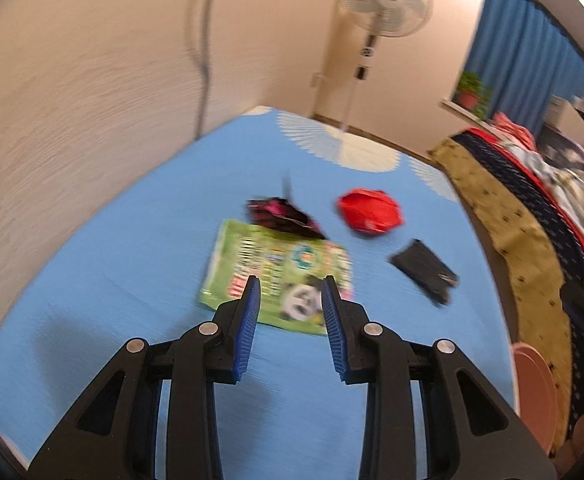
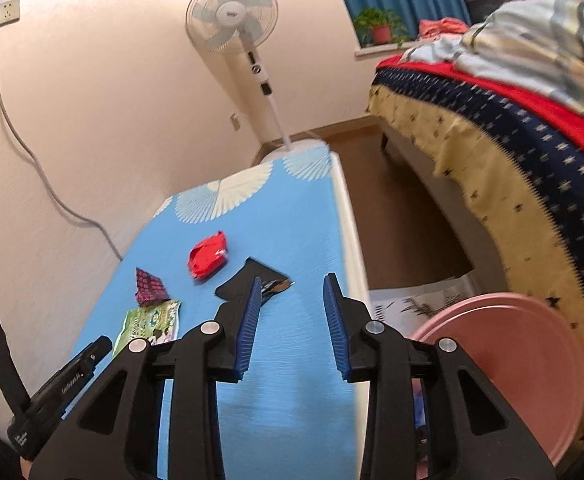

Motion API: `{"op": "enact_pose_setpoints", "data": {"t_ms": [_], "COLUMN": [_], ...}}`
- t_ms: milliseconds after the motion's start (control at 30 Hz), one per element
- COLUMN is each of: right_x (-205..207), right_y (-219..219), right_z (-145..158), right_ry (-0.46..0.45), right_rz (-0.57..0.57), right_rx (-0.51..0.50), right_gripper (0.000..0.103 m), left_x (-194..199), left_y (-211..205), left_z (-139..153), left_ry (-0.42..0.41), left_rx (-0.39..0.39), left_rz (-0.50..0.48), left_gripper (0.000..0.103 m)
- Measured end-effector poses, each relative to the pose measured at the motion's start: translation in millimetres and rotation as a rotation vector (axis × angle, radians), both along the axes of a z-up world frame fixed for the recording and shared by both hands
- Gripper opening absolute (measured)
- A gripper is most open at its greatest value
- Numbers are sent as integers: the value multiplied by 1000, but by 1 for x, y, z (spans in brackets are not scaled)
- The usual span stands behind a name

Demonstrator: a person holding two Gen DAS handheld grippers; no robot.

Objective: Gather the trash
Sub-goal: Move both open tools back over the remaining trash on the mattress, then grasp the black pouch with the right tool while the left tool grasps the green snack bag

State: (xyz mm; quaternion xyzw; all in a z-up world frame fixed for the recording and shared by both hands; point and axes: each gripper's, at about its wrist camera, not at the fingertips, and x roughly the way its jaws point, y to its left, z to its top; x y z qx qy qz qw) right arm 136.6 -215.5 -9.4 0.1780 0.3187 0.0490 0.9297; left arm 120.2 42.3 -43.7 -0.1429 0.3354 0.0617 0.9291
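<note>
Blue cloth covers the table [image 2: 292, 240] beside a beige wall. Off its right edge stands a pink bin [image 2: 524, 364]; contents cannot be seen. Four wrappers lie mid-table: green packet [image 1: 277, 276], long axis running near to far, dark pink wrapper [image 1: 281, 214], red wrapper [image 1: 370, 212], black wrapper [image 1: 424, 270]. Left gripper [image 1: 290, 280] and right gripper [image 2: 292, 278] hover with jaws apart, holding nothing. Near cloth lies bare.

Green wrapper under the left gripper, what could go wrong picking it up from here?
The green wrapper lies flat on the blue cloth, so the left gripper, jaws apart above it, may pinch cloth instead. The dark pink wrapper overlaps its far edge and could get dragged along.
</note>
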Motion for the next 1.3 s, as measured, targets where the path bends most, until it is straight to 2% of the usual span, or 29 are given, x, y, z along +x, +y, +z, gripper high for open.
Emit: {"op": "enact_pose_setpoints", "data": {"t_ms": [133,267,367,533,600,833,867,933,967,1033,1100,1133,1200,1233,1300], "right_x": [23,46,62,82,85,98,98,98,98,98,99,98,98,97,96], "right_y": [18,36,43,51,52,64,64,65,65,66,67,68,70,71,71], "right_z": [-20,-35,-52,-73,-75,-76,-76,-76,-76,-76,-76,-76,-75,-74,-74], "right_ry": [33,54,99,173,182,205,206,207,208,207,205,203,198,194,189], "right_rz": [11,19,7,-3,-2,9,8,9,12,23,29,33,42,42,45], "right_rx": [26,8,10,-11,1,-66,-73,-83,-83,-82,-89,-90,-92,-97,-96], "right_gripper": [33,38,44,52,52,53,51,46,39,32,28,22,15,11,8], "left_x": [11,19,28,41,44,50,52,51,53,53,52,53,52,51,50], "left_y": [16,30,38,41,40,35,33,32,31,30,29,28,27,27,27], "left_z": [-10,-19,-27,-38,-39,-41,-40,-40,-40,-39,-38,-39,-39,-39,-37], "left_ry": [34,58,84,129,129,148,148,146,146,144,139,139,139,138,134], "left_rx": [18,-5,-9,-43,-41,-28,-26,-24,-24,-19,-19,-19,-21,-20,-21], "left_rz": [56,86,110,99,85,74,74,72,68,63,56,53,45,43,38], "left_gripper": [39,53,57,60,62,62,61,55,48,43,36,28,24,15,12]}}
